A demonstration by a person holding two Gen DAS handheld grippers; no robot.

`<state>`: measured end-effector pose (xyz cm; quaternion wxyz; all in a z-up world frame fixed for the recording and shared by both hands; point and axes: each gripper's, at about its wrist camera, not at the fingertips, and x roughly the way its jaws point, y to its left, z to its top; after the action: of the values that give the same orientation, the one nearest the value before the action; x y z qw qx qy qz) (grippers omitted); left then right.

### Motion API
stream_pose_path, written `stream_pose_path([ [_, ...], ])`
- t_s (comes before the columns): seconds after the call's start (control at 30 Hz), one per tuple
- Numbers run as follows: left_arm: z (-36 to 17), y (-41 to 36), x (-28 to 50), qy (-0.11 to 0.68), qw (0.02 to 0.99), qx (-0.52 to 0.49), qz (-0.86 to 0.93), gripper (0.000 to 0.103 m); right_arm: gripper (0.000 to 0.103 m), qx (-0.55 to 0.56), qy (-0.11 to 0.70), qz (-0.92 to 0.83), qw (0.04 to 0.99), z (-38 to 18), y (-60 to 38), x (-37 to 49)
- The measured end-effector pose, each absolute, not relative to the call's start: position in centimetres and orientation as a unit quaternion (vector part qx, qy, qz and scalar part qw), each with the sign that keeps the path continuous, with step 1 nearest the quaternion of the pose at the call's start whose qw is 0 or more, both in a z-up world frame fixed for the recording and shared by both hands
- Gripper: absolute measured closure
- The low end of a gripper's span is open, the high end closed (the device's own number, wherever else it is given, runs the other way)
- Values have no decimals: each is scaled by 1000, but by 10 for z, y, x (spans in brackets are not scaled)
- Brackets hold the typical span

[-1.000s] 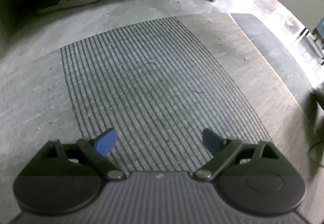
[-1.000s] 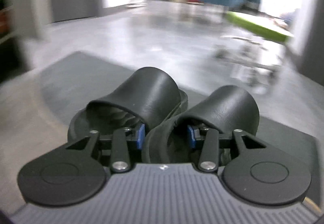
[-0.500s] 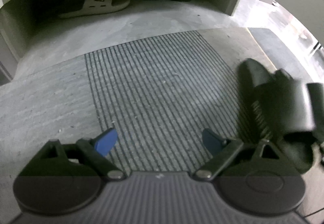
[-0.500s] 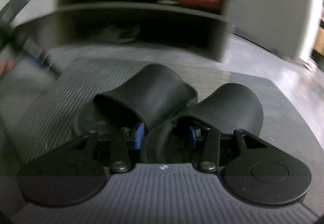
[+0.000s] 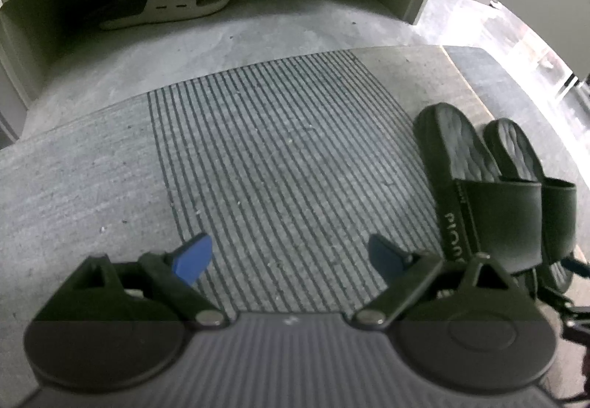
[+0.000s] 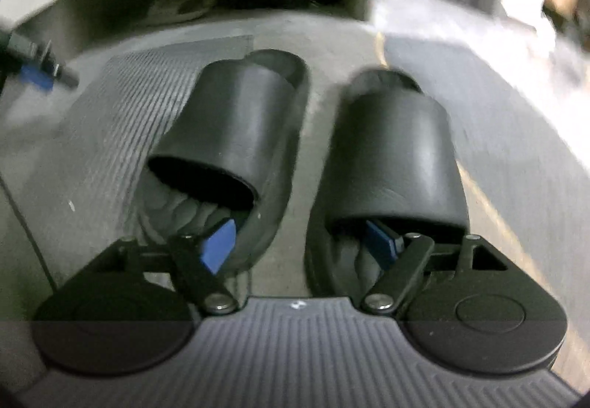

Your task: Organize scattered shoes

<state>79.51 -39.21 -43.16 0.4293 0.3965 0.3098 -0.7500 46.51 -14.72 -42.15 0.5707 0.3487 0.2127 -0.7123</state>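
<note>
Your right gripper (image 6: 300,240), jaws just opened, one fingertip inside each of the two black rubber slides (image 6: 394,149), has them lying lengthwise ahead at the striped grey floor mat's (image 5: 276,164) right edge; left gripper (image 5: 291,256) open, empty.

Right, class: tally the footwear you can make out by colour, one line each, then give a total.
Black slides: 2
Beige slide: 1
Total: 3
The dark shapes deeper in the shelf are too dim to count.
</note>
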Motion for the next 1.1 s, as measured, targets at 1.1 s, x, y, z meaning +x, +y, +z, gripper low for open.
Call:
stream_pose_path([
  [1.1,-437,-393,798,345,424,389,-742,10,13,309,191,-693,623,-439,-189,492],
])
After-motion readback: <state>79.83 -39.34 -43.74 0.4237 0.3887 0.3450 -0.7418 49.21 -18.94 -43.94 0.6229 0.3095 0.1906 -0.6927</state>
